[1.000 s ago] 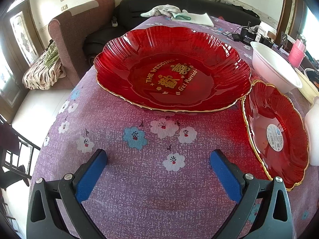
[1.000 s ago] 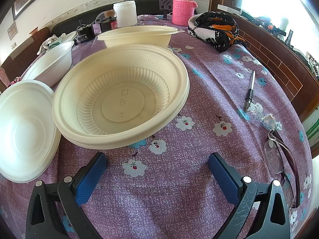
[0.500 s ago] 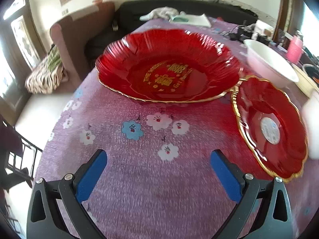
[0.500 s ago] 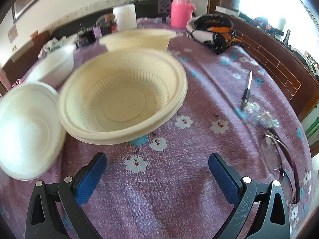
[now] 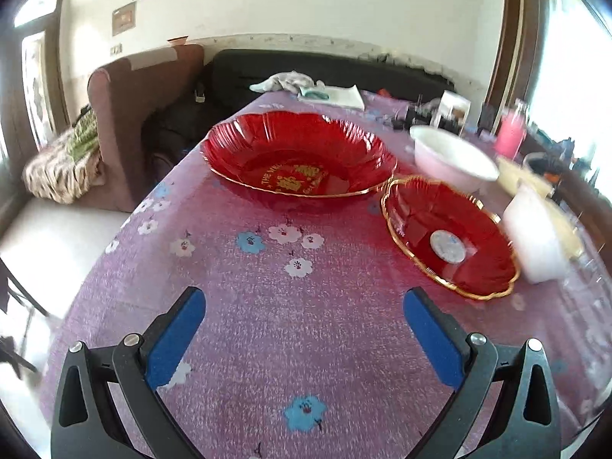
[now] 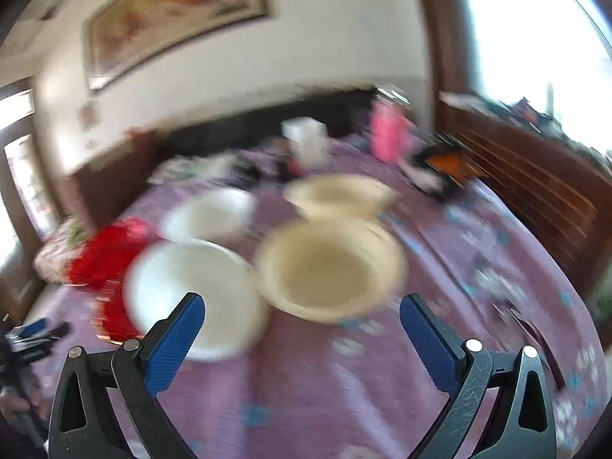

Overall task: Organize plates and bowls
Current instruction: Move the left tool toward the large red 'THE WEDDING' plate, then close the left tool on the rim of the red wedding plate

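Both grippers have pulled back — left gripper (image 5: 304, 308), right gripper (image 6: 302, 311) empty

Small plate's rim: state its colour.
Gold, edging the small red plate; the left wrist view shows it best.

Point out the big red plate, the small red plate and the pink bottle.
big red plate (image 5: 298, 160): left wrist view, inner surface.
small red plate (image 5: 447, 237): left wrist view, centre near sticker.
pink bottle (image 5: 510, 139): left wrist view, body.
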`<control>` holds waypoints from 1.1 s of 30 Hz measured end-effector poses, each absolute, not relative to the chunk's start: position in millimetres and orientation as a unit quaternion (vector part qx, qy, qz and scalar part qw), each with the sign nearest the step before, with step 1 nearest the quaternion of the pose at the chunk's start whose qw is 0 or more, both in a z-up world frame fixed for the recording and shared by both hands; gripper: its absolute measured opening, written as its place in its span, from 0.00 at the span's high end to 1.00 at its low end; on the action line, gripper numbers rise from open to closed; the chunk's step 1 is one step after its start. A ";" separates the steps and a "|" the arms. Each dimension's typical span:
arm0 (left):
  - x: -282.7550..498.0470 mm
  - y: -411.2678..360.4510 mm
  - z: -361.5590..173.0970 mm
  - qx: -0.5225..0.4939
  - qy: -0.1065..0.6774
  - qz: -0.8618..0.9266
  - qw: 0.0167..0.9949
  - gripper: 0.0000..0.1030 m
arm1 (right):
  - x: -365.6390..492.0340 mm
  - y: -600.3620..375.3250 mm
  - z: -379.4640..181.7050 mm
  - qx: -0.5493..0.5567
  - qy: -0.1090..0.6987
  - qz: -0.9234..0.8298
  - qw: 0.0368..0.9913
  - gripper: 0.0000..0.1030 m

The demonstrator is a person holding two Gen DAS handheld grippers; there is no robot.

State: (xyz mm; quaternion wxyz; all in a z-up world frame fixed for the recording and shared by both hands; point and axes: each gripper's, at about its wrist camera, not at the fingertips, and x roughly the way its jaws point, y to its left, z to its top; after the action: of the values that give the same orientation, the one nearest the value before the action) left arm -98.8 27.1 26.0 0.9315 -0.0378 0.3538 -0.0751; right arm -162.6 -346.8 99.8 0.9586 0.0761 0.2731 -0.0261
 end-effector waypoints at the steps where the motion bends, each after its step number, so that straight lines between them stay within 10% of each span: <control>1: -100.1 29.8 26.5 -0.047 0.350 -0.077 0.932 0.00 | -154.8 -332.2 105.3 0.066 0.276 0.005 0.959 0.00; 15: -87.3 78.7 61.9 -0.047 0.395 -0.064 0.915 0.00 | -41.8 -166.2 137.8 0.029 0.319 0.209 0.924 0.02; 24: 2.6 108.8 79.1 -0.099 0.420 -0.049 0.901 0.09 | 55.4 -166.2 87.0 0.162 0.407 0.157 0.885 0.55; 33: 64.2 119.6 59.1 -0.163 0.445 -0.048 0.880 0.23 | 74.1 -171.6 59.4 0.166 0.420 0.168 0.876 0.66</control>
State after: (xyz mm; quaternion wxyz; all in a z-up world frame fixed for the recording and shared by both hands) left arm 64.2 119.6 59.1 0.8795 -0.1625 0.4447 -0.0479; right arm 74.1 -171.6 59.4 0.8762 0.1663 0.4201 0.1679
